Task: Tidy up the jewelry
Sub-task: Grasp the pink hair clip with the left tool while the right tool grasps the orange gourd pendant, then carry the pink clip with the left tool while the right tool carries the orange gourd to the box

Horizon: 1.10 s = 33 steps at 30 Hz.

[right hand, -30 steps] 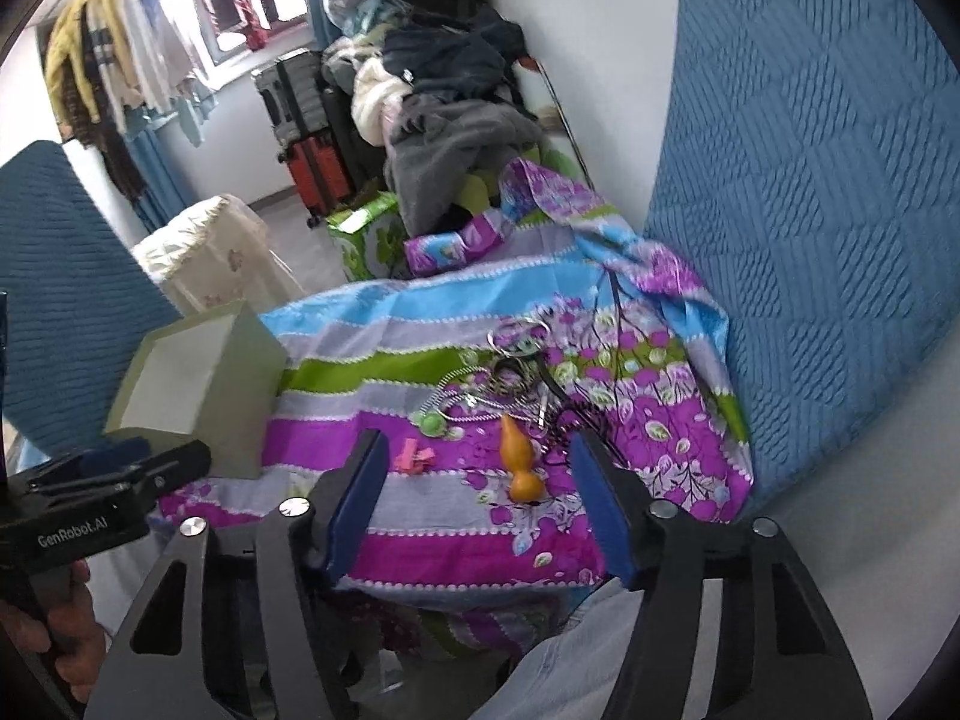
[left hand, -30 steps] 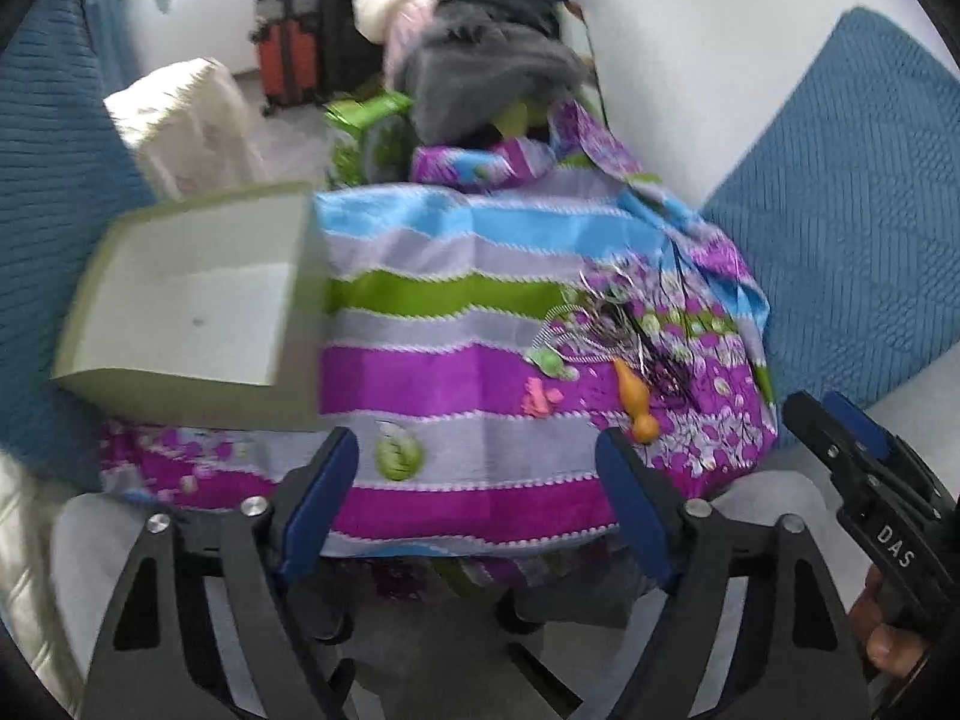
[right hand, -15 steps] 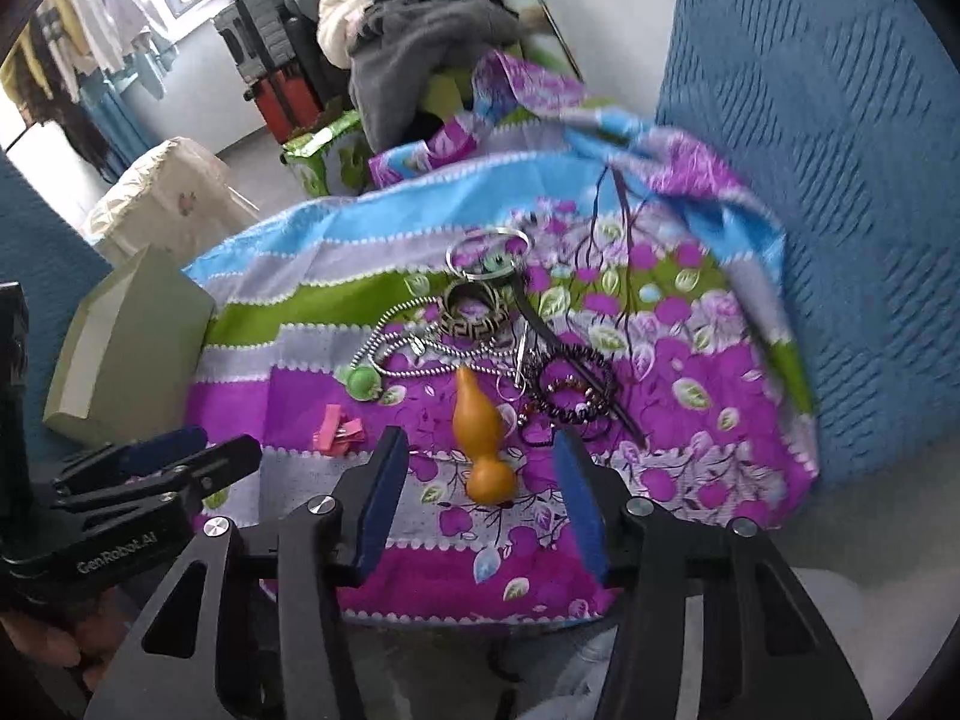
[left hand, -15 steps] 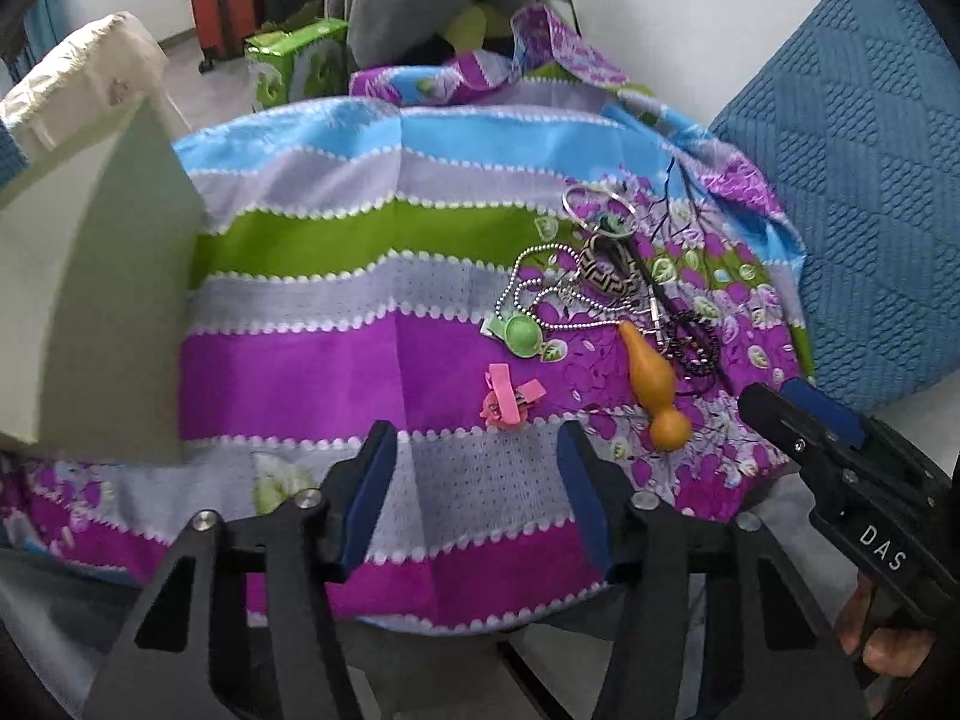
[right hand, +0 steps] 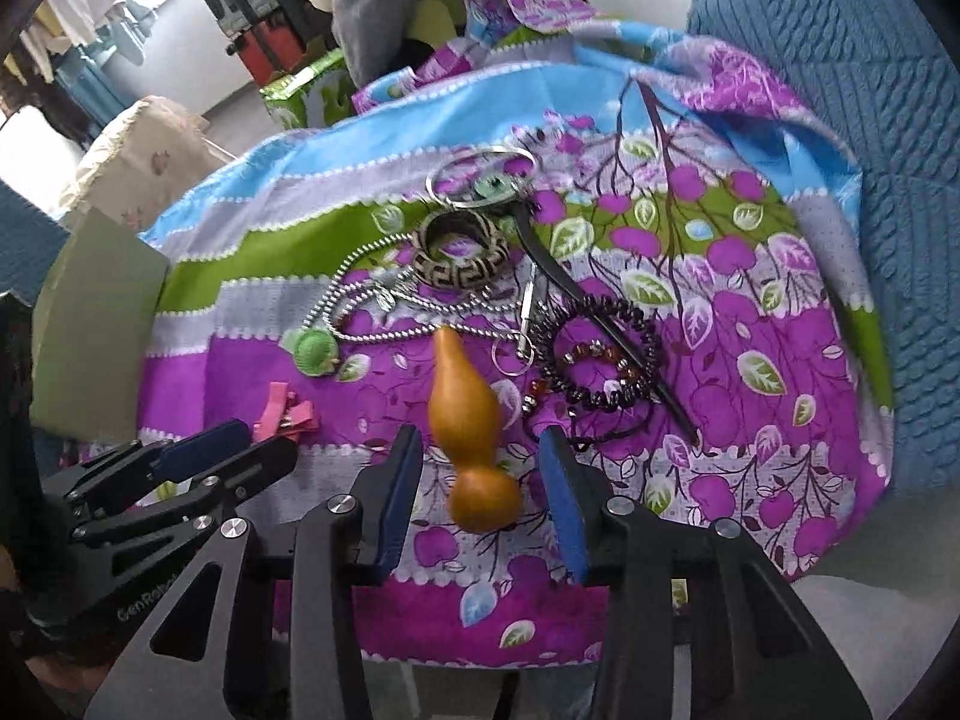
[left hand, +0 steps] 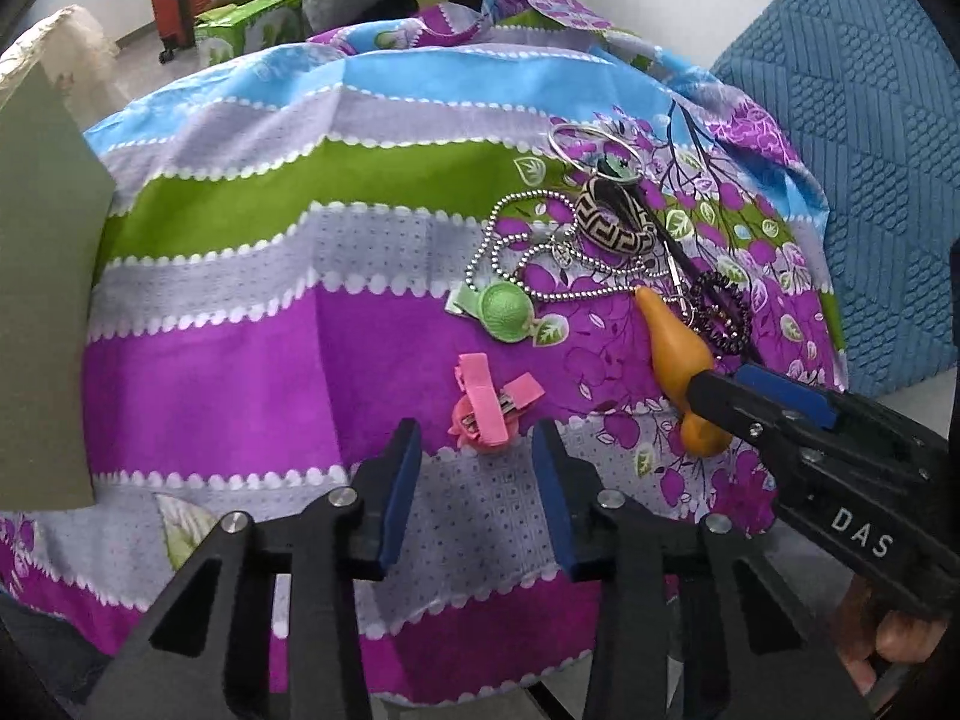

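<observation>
Striped purple, green and blue cloth (left hand: 252, 324) covers the desk, loose and puckered, and both grippers are down low over it. Nearest in, the left gripper (left hand: 474, 480) hangs spread wide with nothing between its fingers, and the pink hair clip (left hand: 489, 405) lies just ahead of the tips, a shade toward the right finger. Risk here: close from this offset and one pad pushes the clip along the slippery cloth instead of trapping it, or pinches a fold of fabric with it.

Over to the right gripper (right hand: 480, 486), also open and empty, and the orange gourd pendant (right hand: 471, 432) sits right in the gap, its round bulb between the pads, not visibly touched by either. That bulb is smooth and curved, so my worry is a squeeze squirting it forward out of the gripper.

Just beyond the gourd's narrow tip lies the silver ball chain (right hand: 384, 315), touching or very nearly so; whether it is attached I cannot tell. Lift the gourd and the chain may drag, pulling the green button clip (right hand: 315, 351) and the patterned bangle (right hand: 462, 252) along. Off to the right, the dark beaded bracelets (right hand: 600, 360) tangle with a black cord (right hand: 558, 273). Far left, the pale green box (right hand: 96, 324) waits, well apart from everything
</observation>
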Tool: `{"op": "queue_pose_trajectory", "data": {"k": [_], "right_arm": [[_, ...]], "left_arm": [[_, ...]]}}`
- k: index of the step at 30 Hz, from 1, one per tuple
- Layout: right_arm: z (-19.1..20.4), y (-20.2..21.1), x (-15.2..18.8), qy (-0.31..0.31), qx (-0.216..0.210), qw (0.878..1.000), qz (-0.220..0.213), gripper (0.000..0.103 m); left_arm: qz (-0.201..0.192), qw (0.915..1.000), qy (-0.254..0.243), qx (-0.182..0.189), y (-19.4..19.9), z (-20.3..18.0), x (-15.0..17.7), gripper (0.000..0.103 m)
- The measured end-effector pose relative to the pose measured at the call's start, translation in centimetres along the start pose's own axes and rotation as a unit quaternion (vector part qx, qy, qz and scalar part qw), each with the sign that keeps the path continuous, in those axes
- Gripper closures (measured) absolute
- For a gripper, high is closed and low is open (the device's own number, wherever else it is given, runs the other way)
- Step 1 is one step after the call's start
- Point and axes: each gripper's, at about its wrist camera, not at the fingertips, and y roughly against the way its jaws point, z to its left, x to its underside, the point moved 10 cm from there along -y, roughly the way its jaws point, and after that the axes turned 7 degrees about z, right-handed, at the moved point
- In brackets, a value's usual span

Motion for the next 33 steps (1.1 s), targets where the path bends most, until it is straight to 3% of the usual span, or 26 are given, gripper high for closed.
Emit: {"op": "queue_pose_trajectory", "data": {"k": [3,9,17,27,33], "right_arm": [[0.1,-0.6,0.1,0.003,0.003,1.0,0.008,0.068],[0.3,-1.6,0.2,0.011,0.004,1.0,0.02,0.079],[0.7,-0.2,-0.1,0.017,0.013,1.0,-0.001,0.08],[2.3,4.7,0.1,0.016,0.006,0.999,-0.037,0.08],[4.6,9.0,-0.1,0.003,-0.006,0.998,-0.06,0.08]], "left_arm": [[-0.005,0.9999,-0.01,-0.002,-0.1,-0.2,-0.3,0.065],[-0.014,0.9992,-0.031,-0.023,-0.5,-0.4,-1.0,0.079],[-0.007,0.9998,-0.017,-0.009,0.1,-0.7,-0.7,0.079],[-0.043,0.9991,0.001,0.0,5.8,-0.2,-0.3,0.079],[-0.084,0.9964,0.007,-0.011,11.6,0.4,-0.5,0.079]]}}
